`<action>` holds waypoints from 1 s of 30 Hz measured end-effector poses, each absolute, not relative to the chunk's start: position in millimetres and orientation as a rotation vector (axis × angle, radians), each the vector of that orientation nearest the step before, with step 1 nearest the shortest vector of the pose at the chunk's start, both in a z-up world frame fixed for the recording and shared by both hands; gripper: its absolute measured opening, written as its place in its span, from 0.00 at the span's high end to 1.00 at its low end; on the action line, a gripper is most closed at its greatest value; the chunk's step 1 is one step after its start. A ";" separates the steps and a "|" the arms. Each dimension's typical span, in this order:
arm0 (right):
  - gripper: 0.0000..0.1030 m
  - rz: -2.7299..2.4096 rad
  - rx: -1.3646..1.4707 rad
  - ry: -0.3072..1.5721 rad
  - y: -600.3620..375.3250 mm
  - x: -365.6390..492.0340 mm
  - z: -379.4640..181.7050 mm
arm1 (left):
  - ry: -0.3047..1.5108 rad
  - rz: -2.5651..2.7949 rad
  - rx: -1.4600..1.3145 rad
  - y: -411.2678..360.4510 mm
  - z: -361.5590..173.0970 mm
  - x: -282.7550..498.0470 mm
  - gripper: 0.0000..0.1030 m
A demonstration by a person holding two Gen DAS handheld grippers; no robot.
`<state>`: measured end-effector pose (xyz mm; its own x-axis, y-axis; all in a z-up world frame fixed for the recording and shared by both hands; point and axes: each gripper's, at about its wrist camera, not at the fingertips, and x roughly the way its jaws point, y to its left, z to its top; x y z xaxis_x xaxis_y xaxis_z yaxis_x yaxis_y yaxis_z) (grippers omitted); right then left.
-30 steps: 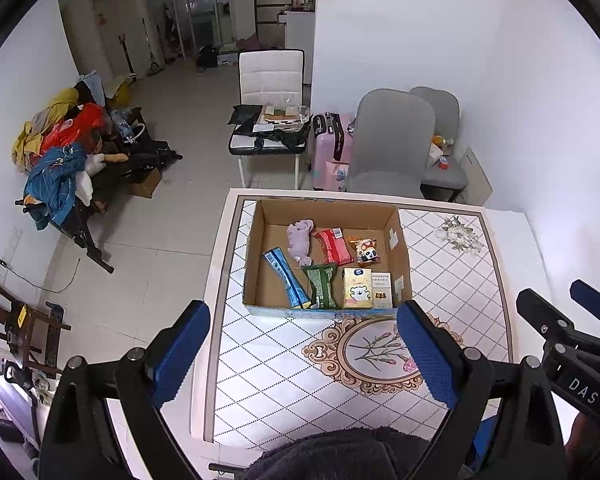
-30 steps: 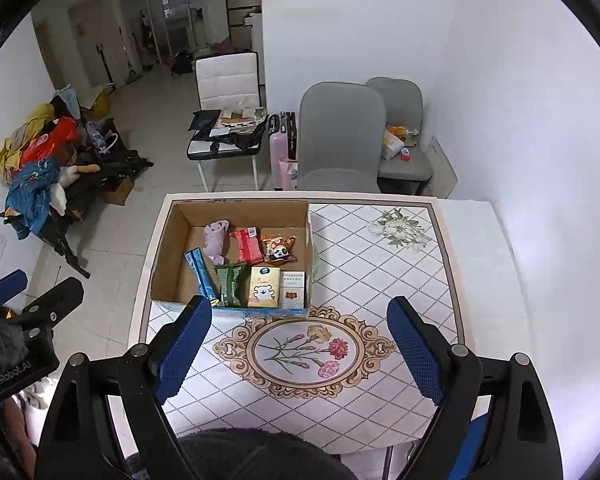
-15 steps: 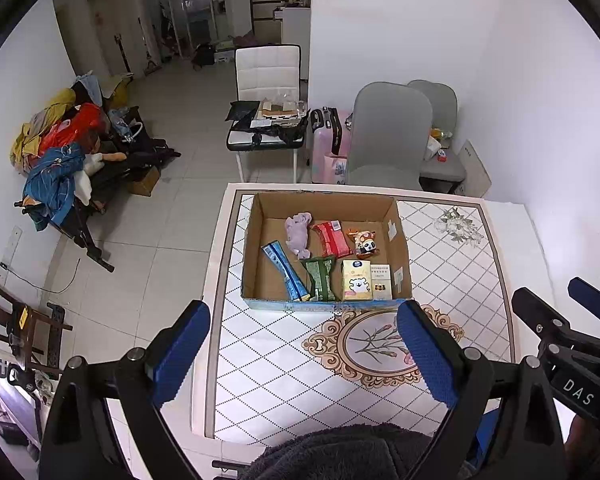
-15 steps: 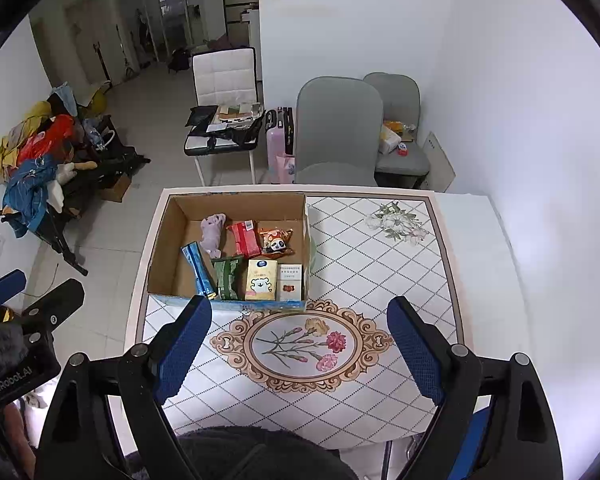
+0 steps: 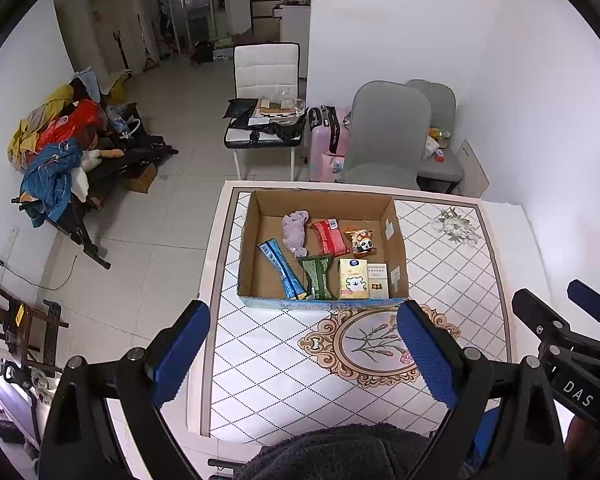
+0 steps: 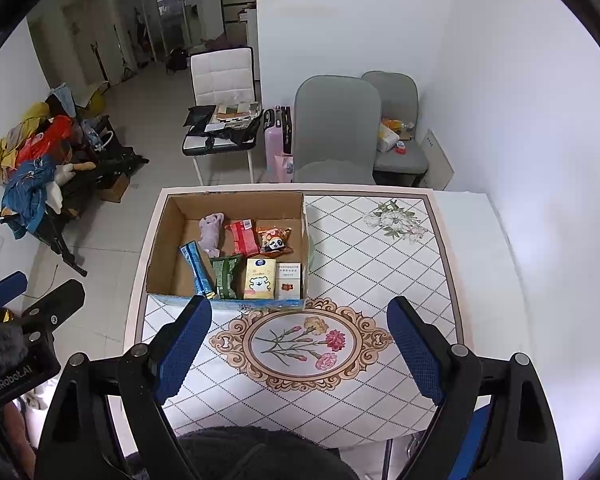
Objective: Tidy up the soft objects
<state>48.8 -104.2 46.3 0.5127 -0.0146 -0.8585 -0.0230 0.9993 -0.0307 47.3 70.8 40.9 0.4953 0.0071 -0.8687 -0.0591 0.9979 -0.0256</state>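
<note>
Blue pads: left gripper (image 5: 302, 354) and right gripper (image 6: 298, 346) both stand spread wide, nothing between the fingers, high above the table (image 6: 380, 248).
Dark fuzzy cloth: a sleeve (image 5: 340, 450) lies just under the left gripper.
Tablecloth: white diamond pattern, a flower medallion (image 6: 302, 344) straight ahead of the right gripper.
Cardboard box (image 6: 168, 236): just beyond the medallion, open-topped, ahead and left of the right gripper.
Soft toy (image 5: 295, 230): pale purple plush, limp, lying in the box's far half.
Packets: blue stick (image 5: 281, 269), green pouch (image 5: 318, 276), red packet (image 5: 329, 237), panda bag (image 5: 361, 242).
Cartons: yellow bear box (image 5: 353, 279), white one (image 5: 378, 276) beside it.
</note>
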 end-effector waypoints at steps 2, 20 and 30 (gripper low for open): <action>0.11 0.004 -0.037 1.032 -103.7 48.6 46.8 | 1.051 0.041 -0.052 71.1 41.0 48.0 0.07; 0.11 0.003 -0.031 1.025 -102.6 53.7 51.6 | 1.050 0.048 -0.053 72.4 41.7 52.2 0.07; 0.11 0.004 -0.025 1.026 -104.3 57.1 53.2 | 1.045 0.054 -0.038 72.4 41.8 52.9 0.07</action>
